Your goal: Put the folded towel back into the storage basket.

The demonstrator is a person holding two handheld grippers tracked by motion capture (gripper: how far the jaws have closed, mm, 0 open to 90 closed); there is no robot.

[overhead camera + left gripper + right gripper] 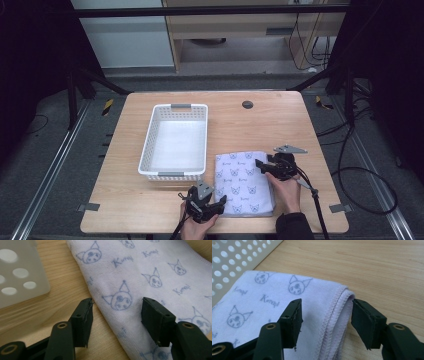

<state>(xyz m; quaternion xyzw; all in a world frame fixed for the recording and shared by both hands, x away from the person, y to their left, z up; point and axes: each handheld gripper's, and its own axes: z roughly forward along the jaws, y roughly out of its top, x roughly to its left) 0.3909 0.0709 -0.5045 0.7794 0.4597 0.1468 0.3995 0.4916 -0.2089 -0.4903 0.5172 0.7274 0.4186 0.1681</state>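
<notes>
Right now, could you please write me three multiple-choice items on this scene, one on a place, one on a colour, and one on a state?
1. Where does the folded towel lie?
A. inside the basket
B. on the table, right of the basket
C. on the floor

2. What colour is the perforated basket?
A. white
B. red
C. black

3. How do the jaws of the left tool stand?
A. shut on the towel
C. shut on the basket
B. open over the towel's edge

Answers: 1 B, the towel rests on the wooden table beside the basket; 2 A, its walls are white; 3 B, a clear gap shows between its jaws.
</notes>
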